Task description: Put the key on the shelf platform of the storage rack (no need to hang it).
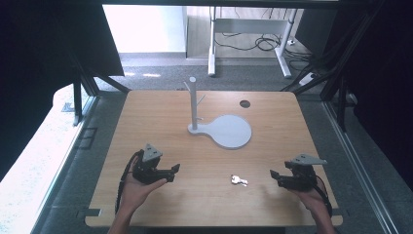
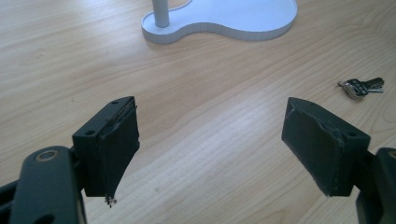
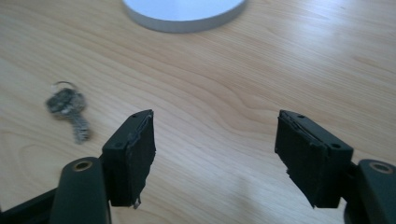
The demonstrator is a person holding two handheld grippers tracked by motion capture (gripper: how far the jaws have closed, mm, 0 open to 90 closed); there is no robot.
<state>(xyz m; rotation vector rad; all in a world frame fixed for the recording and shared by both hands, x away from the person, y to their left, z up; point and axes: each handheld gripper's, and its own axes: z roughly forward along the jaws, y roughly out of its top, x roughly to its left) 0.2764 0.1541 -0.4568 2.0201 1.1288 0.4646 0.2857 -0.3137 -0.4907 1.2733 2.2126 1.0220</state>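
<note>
While both palms face up, left tool (image 1: pixel 176 167) and right tool (image 1: pixel 272 173) gape, flanking the keys (image 1: pixel 239 180).

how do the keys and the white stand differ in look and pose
The keys are small, dull metal and lie flat on the table; the white stand is much larger, with a post rising upright from its flat base. The keys lie near the front edge between the two claws; the stand sits farther back, mid-table. Both rest on the table, touched by neither claw.
</note>
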